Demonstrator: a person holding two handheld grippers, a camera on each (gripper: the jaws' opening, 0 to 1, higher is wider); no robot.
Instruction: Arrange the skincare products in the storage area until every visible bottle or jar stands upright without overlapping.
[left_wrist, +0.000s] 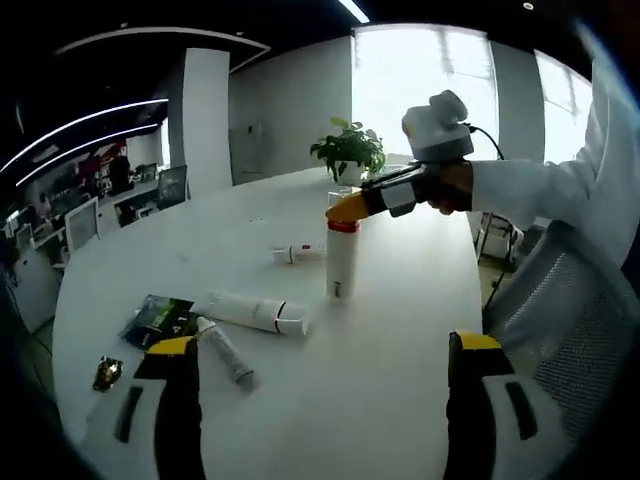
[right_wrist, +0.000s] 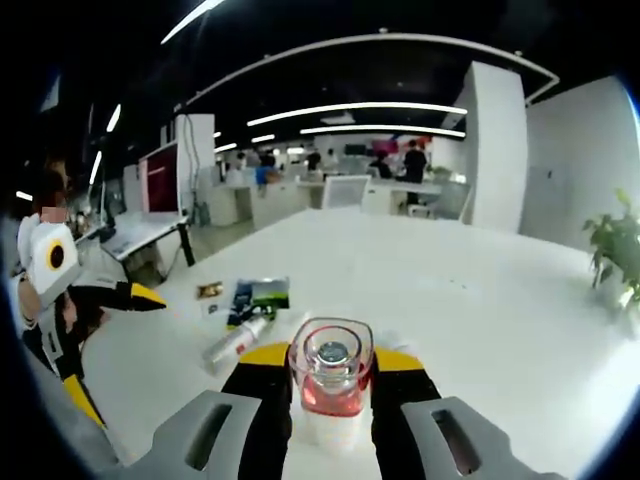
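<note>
My right claw (right_wrist: 331, 385) is clamped on the clear cap of the white bottle (left_wrist: 342, 258), one jaw on either side of its red collar. The bottle stands upright on the white counter (left_wrist: 400, 330), near the middle. In the left gripper view, my right claw (left_wrist: 352, 207) sits at the bottle's top.

My left claw (left_wrist: 325, 365) is released, jaws spread wide with nothing between them, hanging over the counter's near edge.

Lying flat on the counter: a large white tube (left_wrist: 252, 312) just beside a slimmer grey tube (left_wrist: 225, 351), a small white tube (left_wrist: 298, 254) farther back, and a dark green packet (left_wrist: 157, 320) to the left of the tubes. A small gold-coloured item (left_wrist: 107, 373) lies near the packet; its kind I cannot tell. A potted plant (left_wrist: 349, 150) stands at the far edge.
</note>
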